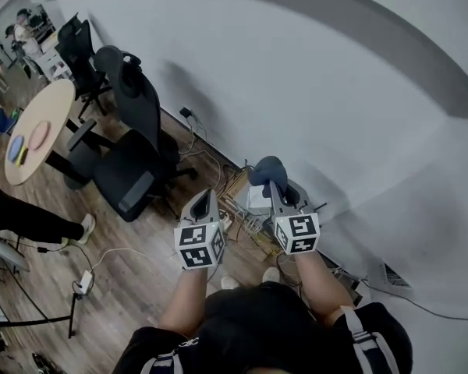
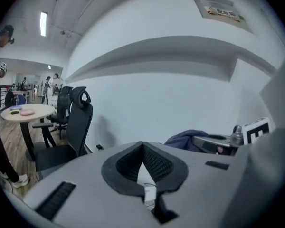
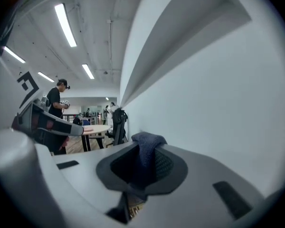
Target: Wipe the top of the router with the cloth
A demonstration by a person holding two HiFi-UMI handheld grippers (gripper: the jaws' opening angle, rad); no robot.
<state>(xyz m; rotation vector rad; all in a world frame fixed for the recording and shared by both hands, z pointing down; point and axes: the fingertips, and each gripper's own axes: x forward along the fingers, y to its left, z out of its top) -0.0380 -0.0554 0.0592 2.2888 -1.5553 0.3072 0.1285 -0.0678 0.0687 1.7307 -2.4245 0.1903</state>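
Blue cloth (image 3: 149, 139) pinched in the right gripper (image 3: 142, 151), white wall (image 3: 218, 103) close ahead. Left gripper (image 2: 143, 148) closed, empty; only head view shows floor cables (image 1: 248, 223).

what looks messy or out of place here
Loose cables lie tangled on the floor by the wall, and what looks like a power strip sits out on the open floor. Nothing else stands out: the cloth is bunched in the right hand-held gripper.
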